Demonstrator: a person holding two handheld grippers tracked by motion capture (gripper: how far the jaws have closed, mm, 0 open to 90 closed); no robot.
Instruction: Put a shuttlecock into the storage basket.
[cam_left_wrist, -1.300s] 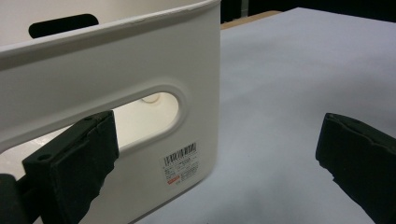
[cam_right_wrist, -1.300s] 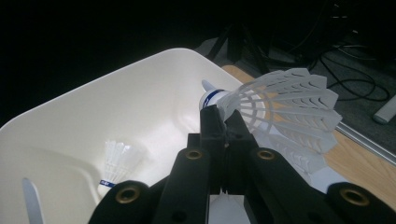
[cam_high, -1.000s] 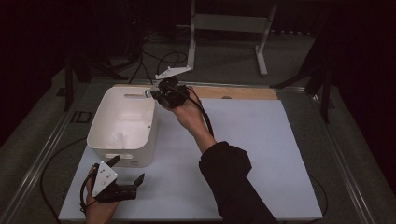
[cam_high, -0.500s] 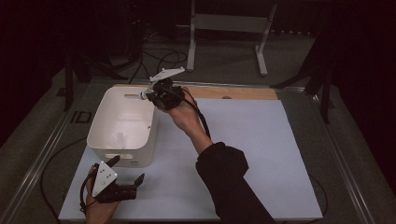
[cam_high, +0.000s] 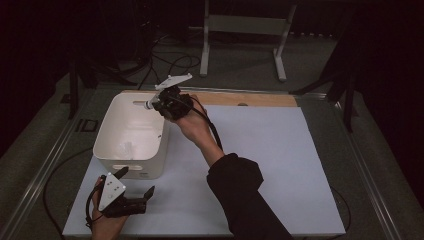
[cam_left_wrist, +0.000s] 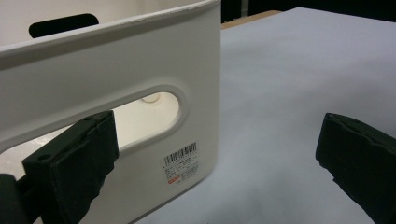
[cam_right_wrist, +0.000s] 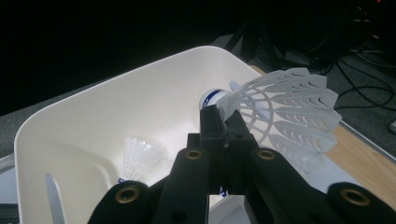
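The step in hand looks like the drop: a white shuttlecock (cam_right_wrist: 280, 116) is carried over the white bin (cam_high: 111, 137), which already holds another shuttlecock (cam_right_wrist: 135, 158) on its floor. In the high view the right gripper (cam_high: 156, 102) sits at upper centre of the frame, above the bin's far right corner. Its jaws are pressed together on the skirt of the shuttlecock, whose cork points toward the bin (the feathers fan out to the right in the right gripper view). The next move probably calls for parting the jaws once the shuttlecock hangs well inside the rim. The left gripper (cam_high: 134, 190) rests at lower left on the pale table (cam_high: 280, 165), jaws wide apart and holding nothing, one pad just beside the bin's handle slot (cam_left_wrist: 154, 114)
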